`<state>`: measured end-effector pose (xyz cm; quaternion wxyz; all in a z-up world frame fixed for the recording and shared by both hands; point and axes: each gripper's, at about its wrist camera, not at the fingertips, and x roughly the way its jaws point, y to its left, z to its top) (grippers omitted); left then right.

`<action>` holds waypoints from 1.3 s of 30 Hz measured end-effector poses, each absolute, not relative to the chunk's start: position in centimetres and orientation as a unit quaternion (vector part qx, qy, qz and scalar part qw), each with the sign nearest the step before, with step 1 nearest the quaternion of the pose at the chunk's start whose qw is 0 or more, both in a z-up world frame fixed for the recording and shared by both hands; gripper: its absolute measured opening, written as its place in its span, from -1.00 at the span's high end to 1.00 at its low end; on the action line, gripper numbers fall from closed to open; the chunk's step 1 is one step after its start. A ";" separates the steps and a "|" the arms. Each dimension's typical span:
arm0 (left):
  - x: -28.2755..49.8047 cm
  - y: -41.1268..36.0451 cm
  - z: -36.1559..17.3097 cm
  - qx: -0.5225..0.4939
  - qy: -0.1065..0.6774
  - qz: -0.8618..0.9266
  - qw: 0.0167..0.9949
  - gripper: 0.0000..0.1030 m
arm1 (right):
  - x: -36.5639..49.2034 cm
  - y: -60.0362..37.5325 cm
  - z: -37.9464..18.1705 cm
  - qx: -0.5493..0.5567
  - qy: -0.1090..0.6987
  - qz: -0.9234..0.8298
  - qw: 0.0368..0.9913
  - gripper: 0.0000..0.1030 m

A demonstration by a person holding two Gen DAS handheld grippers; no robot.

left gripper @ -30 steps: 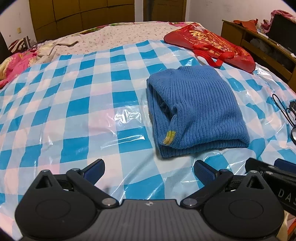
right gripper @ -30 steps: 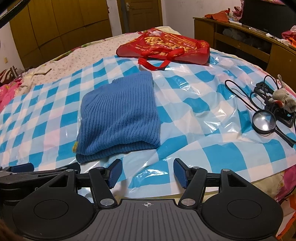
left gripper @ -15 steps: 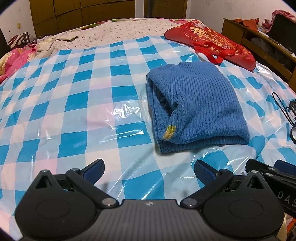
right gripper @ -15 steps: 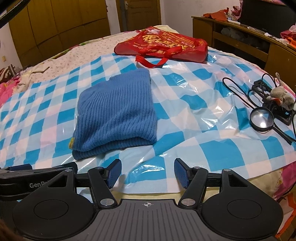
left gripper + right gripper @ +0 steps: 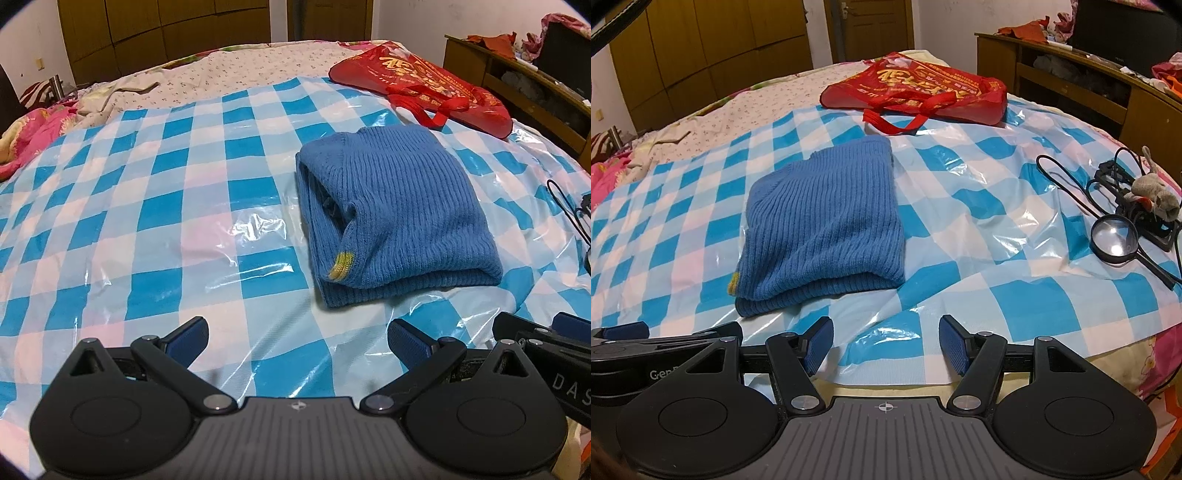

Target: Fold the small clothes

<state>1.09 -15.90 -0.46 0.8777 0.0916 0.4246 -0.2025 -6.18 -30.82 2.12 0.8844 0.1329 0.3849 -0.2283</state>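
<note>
A blue ribbed knit sweater (image 5: pixel 397 218) (image 5: pixel 822 227) lies folded into a compact rectangle on the blue-and-white checked plastic sheet (image 5: pixel 147 206) (image 5: pixel 979 236) that covers the bed. A yellow stripe shows at its near left corner. My left gripper (image 5: pixel 297 338) hovers in front of the sweater, open, with nothing between its blue pads. My right gripper (image 5: pixel 885 341) is also open and empty, just short of the sweater's near right corner. Each gripper shows at the edge of the other's view.
A red shopping bag (image 5: pixel 421 86) (image 5: pixel 916 92) lies beyond the sweater. At the right are a magnifying glass (image 5: pixel 1114 240), black cables and a small grey soft toy (image 5: pixel 1156 192). A wooden cabinet (image 5: pixel 1071 85) stands right of the bed. Pink bedding (image 5: pixel 26 140) is bunched at the far left.
The views have shifted slightly, so the sweater sits a little lower and further left in the right wrist view. Both grippers stay open and the sweater has not moved.
</note>
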 end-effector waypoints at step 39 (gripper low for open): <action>0.9 -16.0 -0.4 0.079 0.438 -0.194 0.874 -1.00 | -6.1 -30.9 2.4 0.130 0.385 -0.229 0.884 -0.24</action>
